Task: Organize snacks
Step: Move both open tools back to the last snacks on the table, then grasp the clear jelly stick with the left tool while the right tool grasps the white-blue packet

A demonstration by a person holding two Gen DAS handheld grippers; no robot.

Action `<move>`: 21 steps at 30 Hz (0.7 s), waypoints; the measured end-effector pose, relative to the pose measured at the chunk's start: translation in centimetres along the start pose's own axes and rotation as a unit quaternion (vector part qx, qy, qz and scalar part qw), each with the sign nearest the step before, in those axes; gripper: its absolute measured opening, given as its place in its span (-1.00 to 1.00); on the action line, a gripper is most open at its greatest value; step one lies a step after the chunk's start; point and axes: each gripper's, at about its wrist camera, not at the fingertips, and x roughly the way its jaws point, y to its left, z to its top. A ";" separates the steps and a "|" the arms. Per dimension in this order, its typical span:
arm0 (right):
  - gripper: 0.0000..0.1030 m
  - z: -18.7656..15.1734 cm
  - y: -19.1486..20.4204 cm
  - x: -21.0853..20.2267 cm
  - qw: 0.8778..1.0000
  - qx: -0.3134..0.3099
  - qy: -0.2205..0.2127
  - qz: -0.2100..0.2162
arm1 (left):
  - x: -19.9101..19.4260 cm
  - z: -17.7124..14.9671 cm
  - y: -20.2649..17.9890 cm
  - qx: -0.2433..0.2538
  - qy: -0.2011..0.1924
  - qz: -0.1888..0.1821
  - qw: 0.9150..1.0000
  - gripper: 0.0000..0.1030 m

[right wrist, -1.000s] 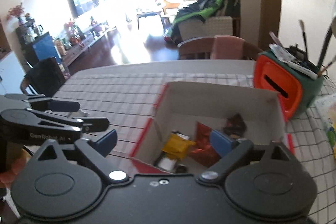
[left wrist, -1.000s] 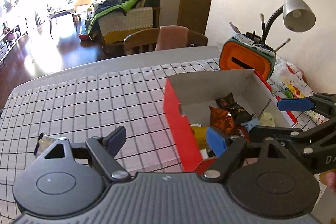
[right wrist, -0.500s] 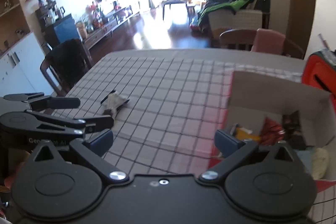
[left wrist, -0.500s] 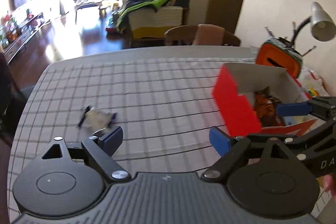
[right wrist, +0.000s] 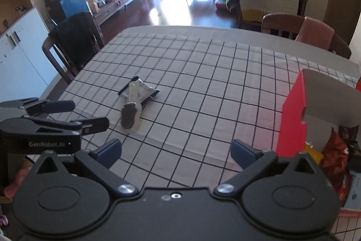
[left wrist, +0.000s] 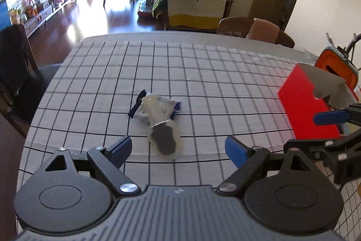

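Where the sun floods in: a living room with a dark wood floor and a sofa (left wrist: 198, 3) under a green jacket lies far behind
Surface: table (left wrist: 203, 73) under a grid-lined cloth
Snack: clear wrapper (left wrist: 158, 119) holding something dark, perhaps a biscuit, flat on the cloth, near centre
Box: red carton (right wrist: 295, 119), right, with snack packets (right wrist: 334, 159) inside
Left gripper (left wrist: 178, 148): tilted down just near of the wrapper, jaws just widened, spread and empty
Right gripper (right wrist: 176, 151): tilted down, jaws apart, empty, between wrapper and carton
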 end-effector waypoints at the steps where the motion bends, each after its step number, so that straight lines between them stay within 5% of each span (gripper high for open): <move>1: 1.00 0.2 -0.2 0.5 1.000 0.003 0.004 -0.002 | 0.5 0.0 0.4 -0.003 0.004 -0.001 1.000 0.75; 15: 1.00 1.1 -2.0 6.1 0.998 0.003 0.059 -0.035 | 9.8 0.8 1.2 -0.028 0.065 0.019 0.997 0.71; 21: 0.98 1.9 -2.3 9.0 0.992 -0.020 0.121 -0.036 | 11.8 1.2 0.7 -0.027 0.085 0.033 0.995 0.25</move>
